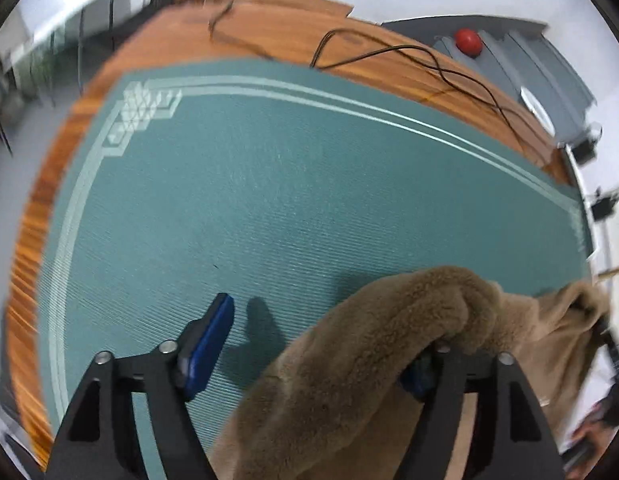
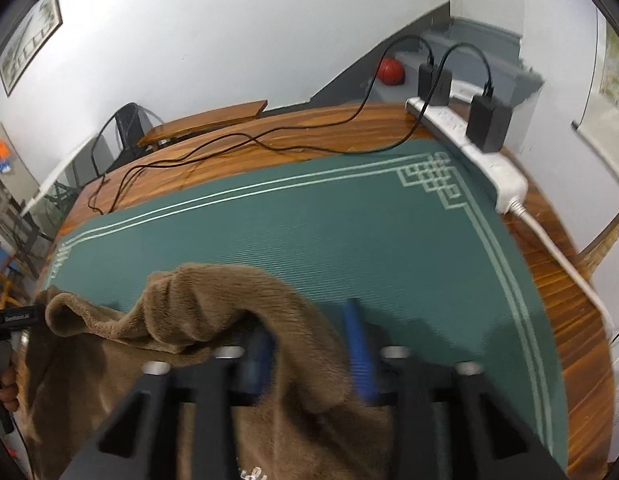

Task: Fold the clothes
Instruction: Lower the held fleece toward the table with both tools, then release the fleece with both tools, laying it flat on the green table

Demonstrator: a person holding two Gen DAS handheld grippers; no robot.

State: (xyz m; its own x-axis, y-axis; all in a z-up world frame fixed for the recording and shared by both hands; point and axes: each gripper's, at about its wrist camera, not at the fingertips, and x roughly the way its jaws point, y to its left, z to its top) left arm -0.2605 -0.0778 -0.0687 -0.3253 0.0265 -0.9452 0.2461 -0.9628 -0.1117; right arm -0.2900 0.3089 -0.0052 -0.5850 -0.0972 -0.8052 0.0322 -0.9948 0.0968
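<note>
Left wrist: garment (image 1: 369,340) drapes parted fingers (image 1: 211,344).
</note>
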